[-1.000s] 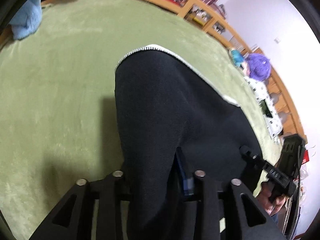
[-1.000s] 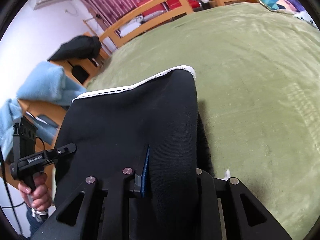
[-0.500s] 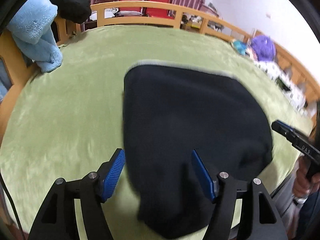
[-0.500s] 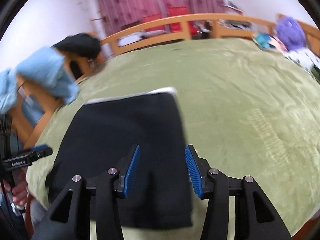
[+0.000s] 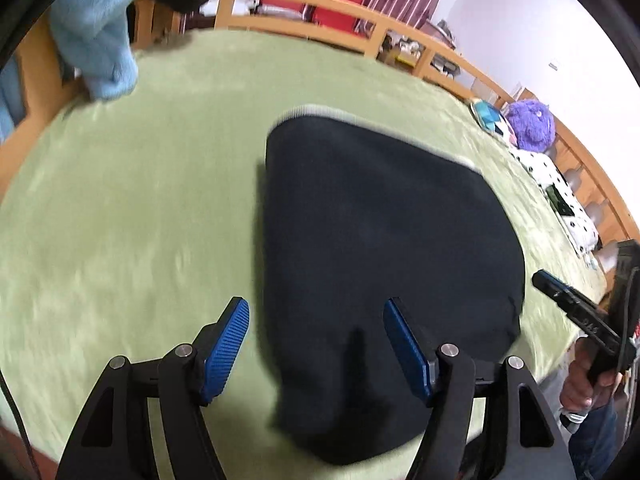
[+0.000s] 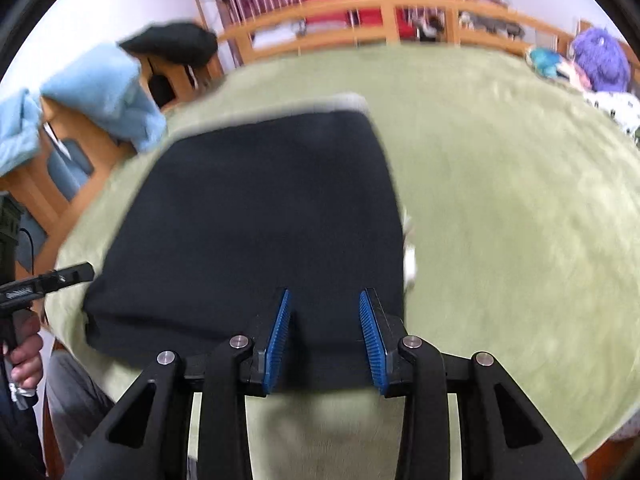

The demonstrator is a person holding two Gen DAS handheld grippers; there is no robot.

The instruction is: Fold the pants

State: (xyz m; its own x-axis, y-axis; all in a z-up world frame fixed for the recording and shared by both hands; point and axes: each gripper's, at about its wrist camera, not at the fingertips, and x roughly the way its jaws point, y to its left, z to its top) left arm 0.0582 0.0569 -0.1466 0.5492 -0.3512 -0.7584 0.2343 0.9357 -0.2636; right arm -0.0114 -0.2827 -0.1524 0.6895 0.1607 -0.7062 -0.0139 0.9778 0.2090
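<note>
The black pants [image 5: 384, 236] lie folded flat on the green bed cover [image 5: 132, 216], with a white trim along the far edge. They also show in the right wrist view [image 6: 260, 216]. My left gripper [image 5: 316, 340] is open and empty, raised above the near left corner of the pants. My right gripper [image 6: 325, 332] is open and empty, raised above the near right edge. Each gripper shows at the edge of the other's view: the right one [image 5: 576, 312] and the left one [image 6: 44, 280].
A wooden bed rail [image 5: 360, 20] runs around the far side. Blue towels [image 5: 96, 32] and a black garment [image 6: 172, 42] hang at the left. A purple plush toy [image 5: 530, 122] and spotted cloth [image 5: 560, 188] lie at the right edge.
Both grippers were shut on the pants' near edge a second ago. They have opened, let the pants drop flat, and pulled back and up.
</note>
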